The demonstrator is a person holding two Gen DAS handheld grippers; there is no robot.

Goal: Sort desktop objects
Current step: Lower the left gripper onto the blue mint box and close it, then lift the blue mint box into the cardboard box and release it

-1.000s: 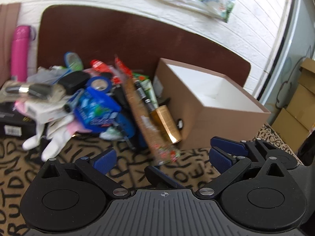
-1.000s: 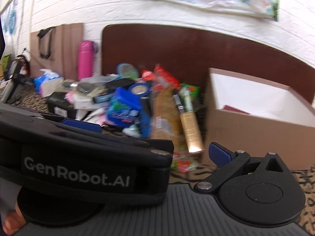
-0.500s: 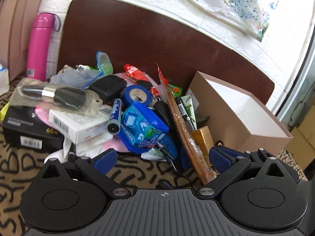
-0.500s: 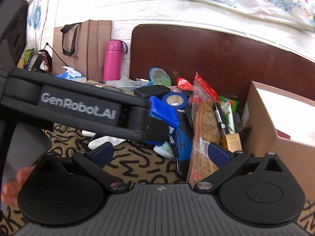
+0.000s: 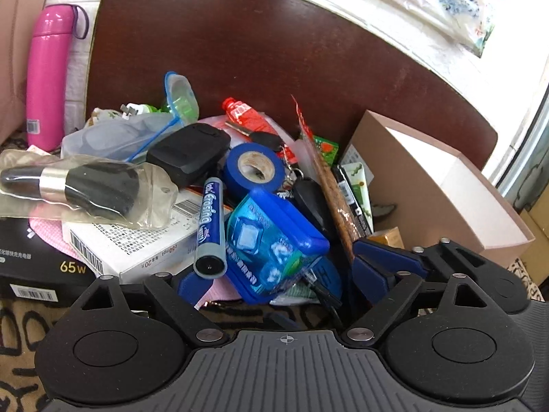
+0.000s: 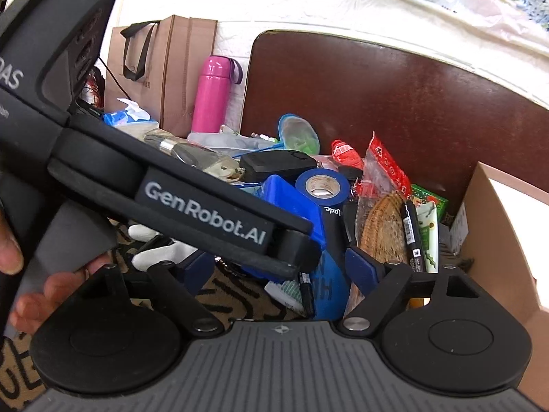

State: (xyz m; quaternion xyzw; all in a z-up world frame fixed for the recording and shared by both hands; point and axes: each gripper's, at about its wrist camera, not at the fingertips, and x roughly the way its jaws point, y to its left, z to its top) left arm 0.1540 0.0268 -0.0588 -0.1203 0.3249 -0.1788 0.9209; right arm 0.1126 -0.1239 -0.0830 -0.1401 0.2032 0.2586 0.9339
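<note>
A heap of desk items lies against a dark brown board (image 5: 274, 51). In the left wrist view my left gripper (image 5: 284, 276) has its jaws closing around a blue gum box (image 5: 274, 240), and the pads (image 5: 194, 285) stand clear of it. A blue marker (image 5: 211, 226) lies just left of the box and a blue tape roll (image 5: 255, 168) lies behind it. My right gripper (image 6: 281, 271) is closing too. A dark blue packet (image 6: 329, 285) and a black pen sit between its jaws, untouched. A brown snack bag (image 6: 381, 230) lies by its right finger.
An open cardboard box (image 5: 439, 185) stands right of the heap. A pink bottle (image 5: 48, 79), a brush in a clear pouch (image 5: 68, 189), a white carton (image 5: 130, 240) and a black charger box (image 5: 31, 261) sit left. A paper bag (image 6: 164, 68) leans on the wall. The left gripper's body (image 6: 206, 206) crosses the right wrist view.
Both grippers have moved in toward the heap, which now fills the views. The blue gum box has come between the left jaws. Both pairs of jaws have narrowed a little.
</note>
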